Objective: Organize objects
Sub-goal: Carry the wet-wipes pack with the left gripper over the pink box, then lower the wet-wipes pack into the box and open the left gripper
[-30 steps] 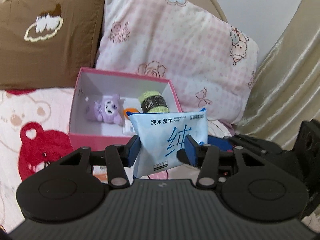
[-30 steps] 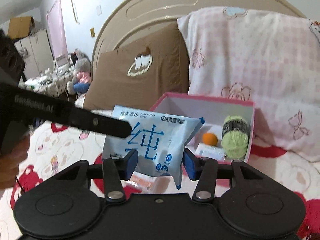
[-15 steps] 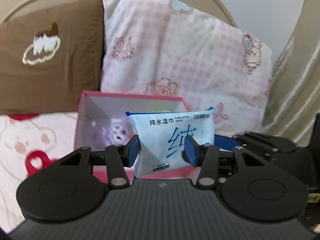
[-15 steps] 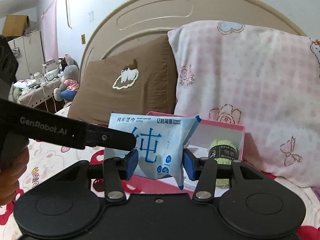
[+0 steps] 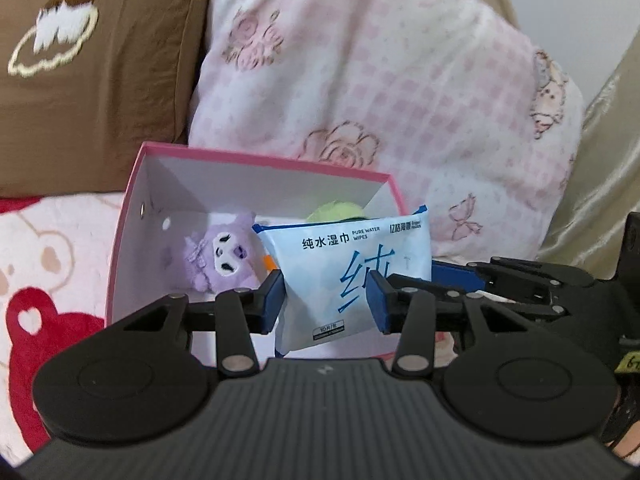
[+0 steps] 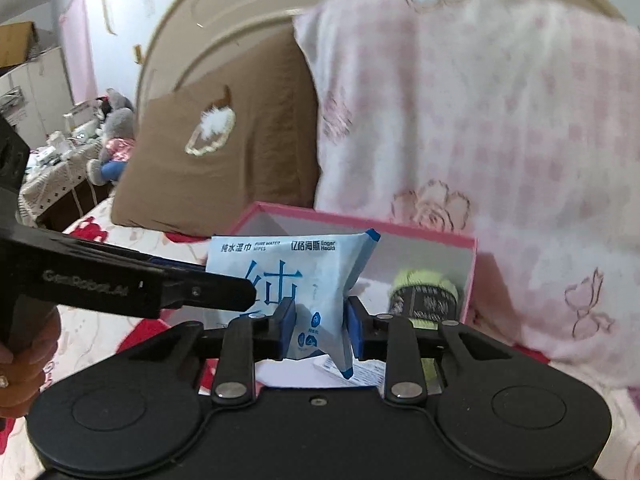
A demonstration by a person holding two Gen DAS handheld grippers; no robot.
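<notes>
Since the frame half a second ago, both grippers have come closer to the pink box [image 5: 132, 216] and look down into it more, so its inside shows again; the pack of wet wipes [image 5: 352, 268] is carried along between them, in the air in front of the box and partly over its near edge.

Going from left to right: the brown pillow [image 5: 100, 80] leans on the headboard, and beside it stands the pink checked pillow [image 5: 380, 80]. The box lies on the blanket, just in front of both pillows.

The left gripper [image 5: 326, 300] is clenched on the left side of the pack. The right gripper [image 6: 320, 328] pinches the pack's right side, and the film is crumpled between its blue pads. I think the two tools hold it together because the pack is soft and wide, so it stays upright and does not hang down while it goes to the box.

In the box, the purple plush toy [image 5: 222, 256] lies at the left. A small orange thing [image 5: 269, 261] is beside it, mostly hidden by the pack. The ball of green yarn [image 6: 426, 296] stands at the right wall. A flat white packet [image 6: 352, 370] lies at the near side, under the wipes.
</notes>
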